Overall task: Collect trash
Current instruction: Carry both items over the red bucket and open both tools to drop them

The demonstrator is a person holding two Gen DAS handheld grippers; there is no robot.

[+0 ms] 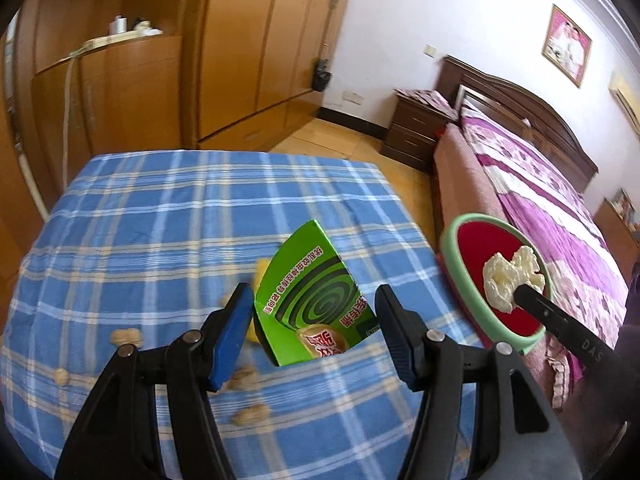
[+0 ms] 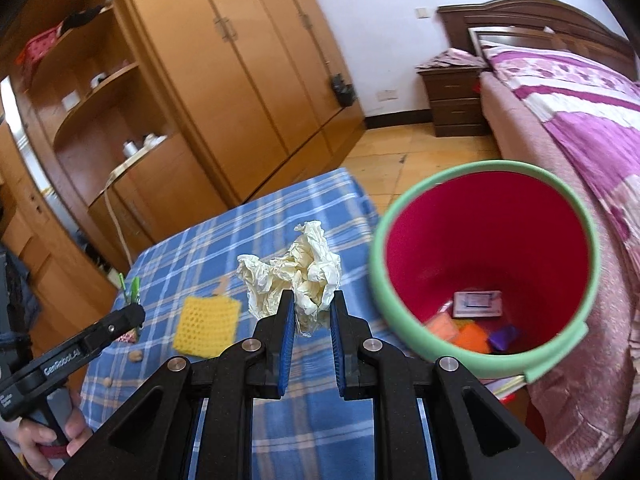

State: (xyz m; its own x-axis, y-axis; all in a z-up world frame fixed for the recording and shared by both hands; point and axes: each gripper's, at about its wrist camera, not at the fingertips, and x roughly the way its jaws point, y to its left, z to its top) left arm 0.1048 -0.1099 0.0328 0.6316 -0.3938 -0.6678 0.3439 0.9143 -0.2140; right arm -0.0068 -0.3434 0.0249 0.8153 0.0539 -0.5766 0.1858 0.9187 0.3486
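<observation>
My right gripper (image 2: 311, 312) was pinched on the crumpled cream paper wad (image 2: 298, 270); the green-rimmed red bin (image 2: 576, 240) sat at two o'clock. My left gripper (image 1: 314, 330) clamped the green cardboard coil box (image 1: 314, 300). Releasing early risked the wad catching the rim and falling outside.

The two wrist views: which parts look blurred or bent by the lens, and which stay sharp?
Left wrist view: the green cardboard box is sharp, the peanut shells smear, the wooden wardrobe bows. Right wrist view: the crumpled white paper is crisp between the pads, the red bin with green rim and the yellow knitted square blur.
</observation>
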